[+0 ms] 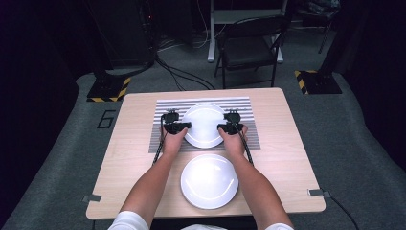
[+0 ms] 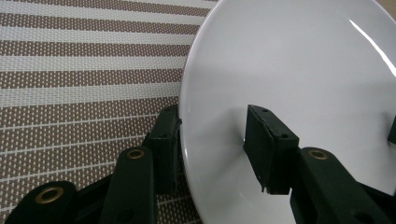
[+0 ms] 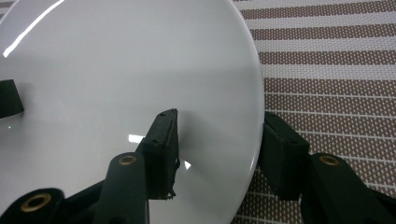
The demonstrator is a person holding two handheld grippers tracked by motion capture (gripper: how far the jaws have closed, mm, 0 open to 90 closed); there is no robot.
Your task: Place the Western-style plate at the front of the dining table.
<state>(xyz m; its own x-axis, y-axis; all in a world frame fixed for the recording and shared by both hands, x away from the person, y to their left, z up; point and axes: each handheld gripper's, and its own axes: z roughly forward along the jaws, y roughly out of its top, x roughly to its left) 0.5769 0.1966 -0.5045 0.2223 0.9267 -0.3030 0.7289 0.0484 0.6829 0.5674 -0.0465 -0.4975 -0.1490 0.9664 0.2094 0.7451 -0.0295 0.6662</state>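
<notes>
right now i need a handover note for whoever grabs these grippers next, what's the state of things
Left gripper: at the left rim of the far plate, one jaw above the rim, one below. The jaws stand apart around the rim; I cannot tell whether the pads press on it.
Right gripper: the same at the plate's right rim.
Things: the far plate is over the striped placemat. A second plate sits on the bare table, nearer the person, between the forearms.
Done: the far plate is on the mat, it seems.
Left: probably back both grippers off the rim, then deal with the near plate.
</notes>
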